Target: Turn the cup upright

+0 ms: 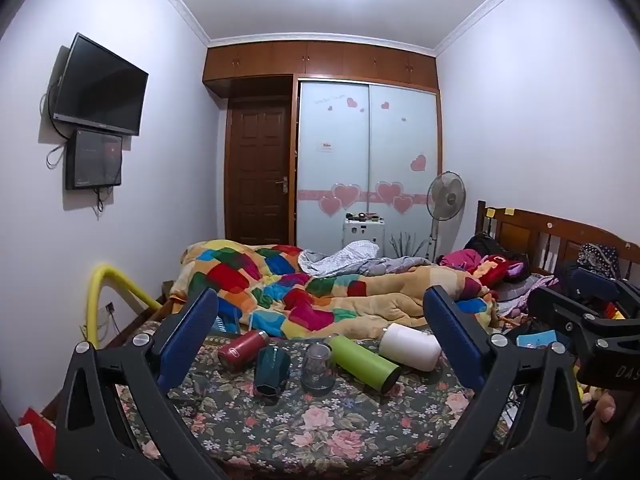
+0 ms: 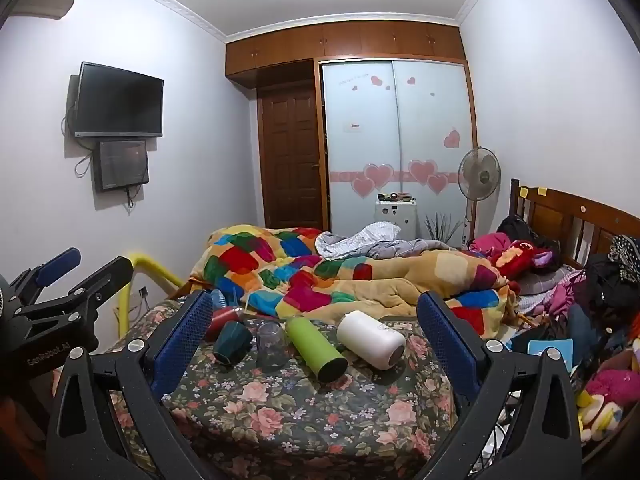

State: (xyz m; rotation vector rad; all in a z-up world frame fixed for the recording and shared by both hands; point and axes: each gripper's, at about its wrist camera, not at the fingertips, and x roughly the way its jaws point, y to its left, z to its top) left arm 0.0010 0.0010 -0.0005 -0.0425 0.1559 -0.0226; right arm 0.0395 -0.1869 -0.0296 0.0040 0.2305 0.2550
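On the flowered bedspread five vessels lie or stand in a loose row: a red bottle on its side, a dark green cup, a clear glass cup, a green bottle on its side and a white bottle on its side. The two cups seem to stand mouth down, the wider part on the cloth, although the glass one is hard to read. The task does not say which cup is meant. The dark green cup looks stiff, faceted and rather light, so its flat sides should give the fingers a good hold at the middle of the wall. The clear glass cup is probably smooth, slippery and fragile, and it wants a gentle squeeze low on the wall. The bed under them is soft, so a cup set down upright may lean or tip. The left gripper and the right gripper both hover well apart from the cups, each with its jaws wide apart and nothing between them. The two cups stand just beside each other, and the green bottle lies close to the glass one, so room for a finger there is small. In front of the row the bedspread is free, while the colourful quilt rises behind.
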